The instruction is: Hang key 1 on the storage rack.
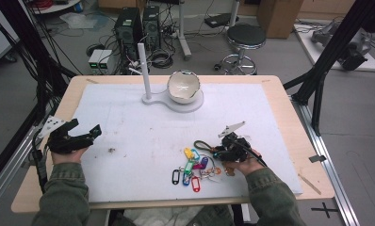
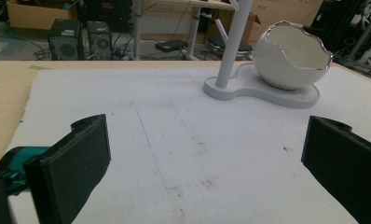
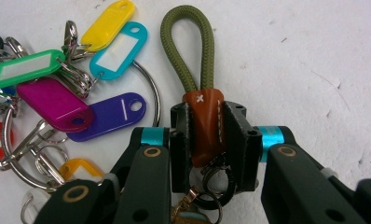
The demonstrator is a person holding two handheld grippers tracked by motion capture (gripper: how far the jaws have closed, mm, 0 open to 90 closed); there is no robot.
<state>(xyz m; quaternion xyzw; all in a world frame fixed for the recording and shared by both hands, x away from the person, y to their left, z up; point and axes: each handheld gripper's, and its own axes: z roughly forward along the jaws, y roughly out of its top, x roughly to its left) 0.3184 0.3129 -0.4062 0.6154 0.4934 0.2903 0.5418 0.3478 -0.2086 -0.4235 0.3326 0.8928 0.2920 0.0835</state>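
A bunch of coloured key tags (image 1: pixel 191 168) on metal rings lies on the white mat (image 1: pixel 143 122), front right. An olive cord loop (image 3: pixel 189 46) with a brown leather tab (image 3: pixel 204 123) belongs to it and shows in the high view as the loop (image 1: pixel 202 145). My right gripper (image 3: pixel 206 119) is shut on the leather tab, the loop sticking out past the jaws. In the high view the right gripper (image 1: pixel 224 150) sits low on the mat beside the tags. My left gripper (image 1: pixel 89 132) rests at the mat's left edge, open with nothing between its jaws (image 2: pixel 207 140).
A white stand with an upright post (image 1: pixel 143 70) and a cracked-egg-shaped bowl (image 1: pixel 183 87) sits at the mat's far middle; the left gripper view shows the bowl (image 2: pixel 291 56) ahead to the right. Bare wooden table edge (image 1: pixel 289 122) frames the mat. Computers, cables and a stool stand on the floor beyond.
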